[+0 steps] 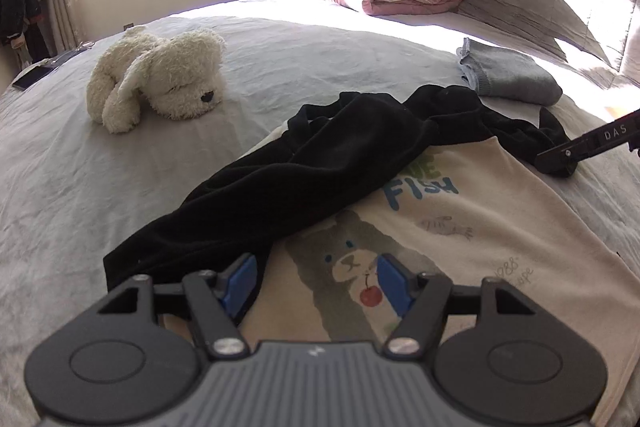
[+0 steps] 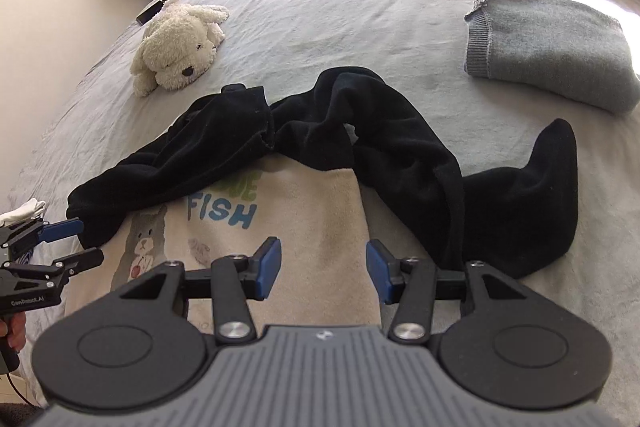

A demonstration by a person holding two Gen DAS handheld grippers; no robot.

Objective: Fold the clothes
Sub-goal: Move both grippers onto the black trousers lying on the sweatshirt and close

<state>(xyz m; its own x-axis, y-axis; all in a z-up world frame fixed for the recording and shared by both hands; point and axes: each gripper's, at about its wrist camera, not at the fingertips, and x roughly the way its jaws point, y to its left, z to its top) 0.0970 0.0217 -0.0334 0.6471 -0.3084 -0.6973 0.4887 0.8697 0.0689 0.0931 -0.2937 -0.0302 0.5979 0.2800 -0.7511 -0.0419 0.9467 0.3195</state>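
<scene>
Bed (image 2: 360, 7): it carried every item; no bins or baskets showed.
Shirt (image 2: 312, 219): a cream top with black sleeves and a bear print lay face up on the bed, one black sleeve (image 1: 280, 179) folded across its chest.
Grey garment (image 2: 548, 55): lay folded, apart from the shirt.
Plush dog (image 1: 160, 79): lay on the bed beyond the shirt.
Left gripper (image 1: 316, 283): hovered over the bear print, jaws spread, holding nothing.
Right gripper (image 2: 324, 267): hung above the shirt's hem, jaws apart and empty.

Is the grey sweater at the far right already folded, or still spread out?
Folded. The grey sweater lies as a compact thick rectangle with stacked layers at its ribbed edge, apart from the shirt.
</scene>
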